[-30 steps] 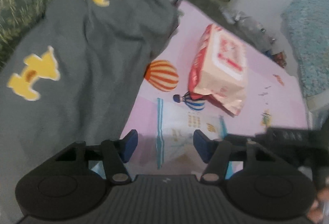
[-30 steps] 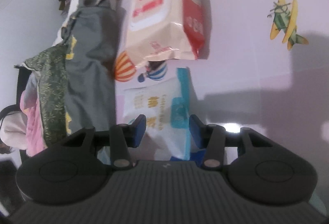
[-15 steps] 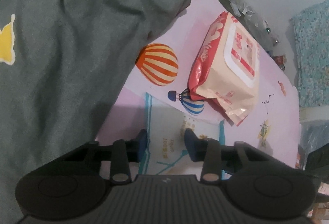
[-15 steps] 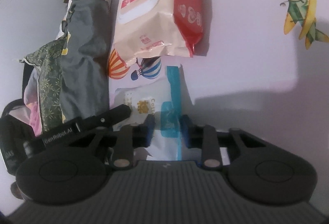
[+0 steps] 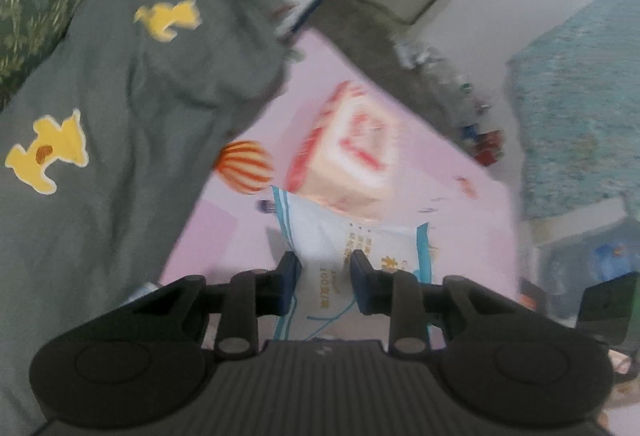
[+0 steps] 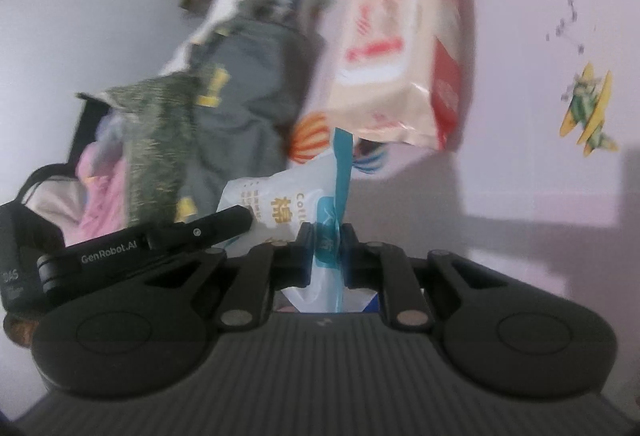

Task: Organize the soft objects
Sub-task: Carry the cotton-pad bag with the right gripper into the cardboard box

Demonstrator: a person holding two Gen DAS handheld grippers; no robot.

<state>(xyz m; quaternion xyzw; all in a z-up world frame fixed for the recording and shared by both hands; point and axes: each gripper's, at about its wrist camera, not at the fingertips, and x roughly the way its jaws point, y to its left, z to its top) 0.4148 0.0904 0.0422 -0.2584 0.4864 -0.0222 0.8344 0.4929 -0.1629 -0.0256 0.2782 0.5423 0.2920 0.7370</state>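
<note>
Right wrist view: right gripper point(image 6: 327, 250) clamps the cotton tissue pack point(image 6: 280, 202) by its blue seam; left gripper point(image 5: 325, 281) pinches the pack's other end, sharing the limp load.

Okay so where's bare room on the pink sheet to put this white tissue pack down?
Free: the pink sheet between the red wipes pack and the airplane print, and nearer, below it. Crowded: the grey blanket side, where the balloon print meets the clothes.
</note>
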